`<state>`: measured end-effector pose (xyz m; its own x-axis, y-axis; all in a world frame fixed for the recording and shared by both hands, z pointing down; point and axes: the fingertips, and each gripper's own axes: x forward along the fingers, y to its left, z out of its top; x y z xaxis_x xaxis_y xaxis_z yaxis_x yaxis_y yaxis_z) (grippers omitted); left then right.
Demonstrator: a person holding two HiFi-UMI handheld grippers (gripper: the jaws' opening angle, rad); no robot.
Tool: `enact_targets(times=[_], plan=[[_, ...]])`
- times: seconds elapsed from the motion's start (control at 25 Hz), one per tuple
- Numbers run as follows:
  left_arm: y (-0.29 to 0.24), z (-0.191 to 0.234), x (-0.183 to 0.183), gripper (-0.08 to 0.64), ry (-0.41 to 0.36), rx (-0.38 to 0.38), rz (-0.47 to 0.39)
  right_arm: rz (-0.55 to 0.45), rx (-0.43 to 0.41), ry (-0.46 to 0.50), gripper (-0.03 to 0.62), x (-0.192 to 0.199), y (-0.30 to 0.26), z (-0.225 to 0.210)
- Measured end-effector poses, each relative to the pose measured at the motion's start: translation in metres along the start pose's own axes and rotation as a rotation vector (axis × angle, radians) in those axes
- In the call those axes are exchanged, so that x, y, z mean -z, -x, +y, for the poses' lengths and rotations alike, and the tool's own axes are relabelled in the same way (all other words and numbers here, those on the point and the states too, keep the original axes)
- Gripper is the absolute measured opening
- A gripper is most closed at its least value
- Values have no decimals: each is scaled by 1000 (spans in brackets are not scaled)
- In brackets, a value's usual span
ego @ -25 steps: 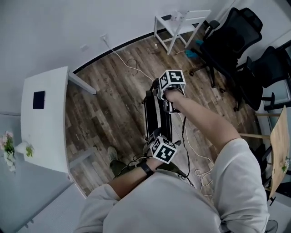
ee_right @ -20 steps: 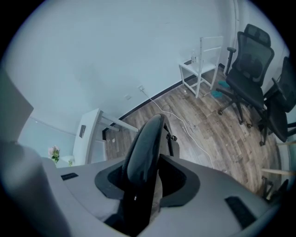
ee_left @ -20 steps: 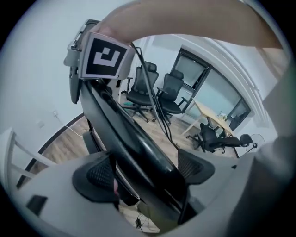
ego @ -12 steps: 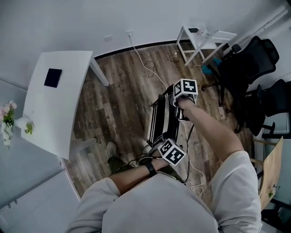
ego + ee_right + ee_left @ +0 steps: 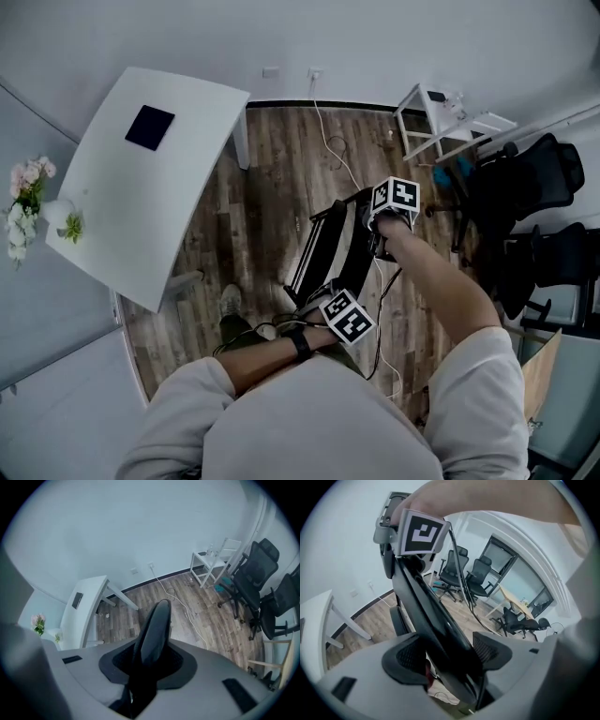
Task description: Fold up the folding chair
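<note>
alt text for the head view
From above, a person holds a black folding chair over a wood floor, left gripper at its near end and right gripper at its far end; both have just been closing their jaws on it. A white table stands at left, office chairs at right.

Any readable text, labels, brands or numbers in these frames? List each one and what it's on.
No readable text in any view.
Near marker cube and far marker cube: black-and-white square patterns only, no letters or digits.
Dark flat thing on the white table: too small to tell.
Folding chair: no label visible.
</note>
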<state>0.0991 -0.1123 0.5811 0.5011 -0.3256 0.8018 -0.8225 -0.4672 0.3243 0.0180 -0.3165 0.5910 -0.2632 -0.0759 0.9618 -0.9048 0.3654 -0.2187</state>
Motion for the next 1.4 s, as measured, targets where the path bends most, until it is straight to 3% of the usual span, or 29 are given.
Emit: enact_targets(times=[0.48,0.8,1.08,1.4], plan=[[98,135,61,301,6,-86,3,-30,-85,-27,97,-40,-33,163],[149,208,95,284,46,-118,-3,-28,-96,0,101,-62,-60,256],[181,256,115,272,39,-87,-5,-16,-83,-16,112,-75,-79,300],[205,303,120,256,86,-97,-75,-28,-94,-35,138,-102,-99,337]])
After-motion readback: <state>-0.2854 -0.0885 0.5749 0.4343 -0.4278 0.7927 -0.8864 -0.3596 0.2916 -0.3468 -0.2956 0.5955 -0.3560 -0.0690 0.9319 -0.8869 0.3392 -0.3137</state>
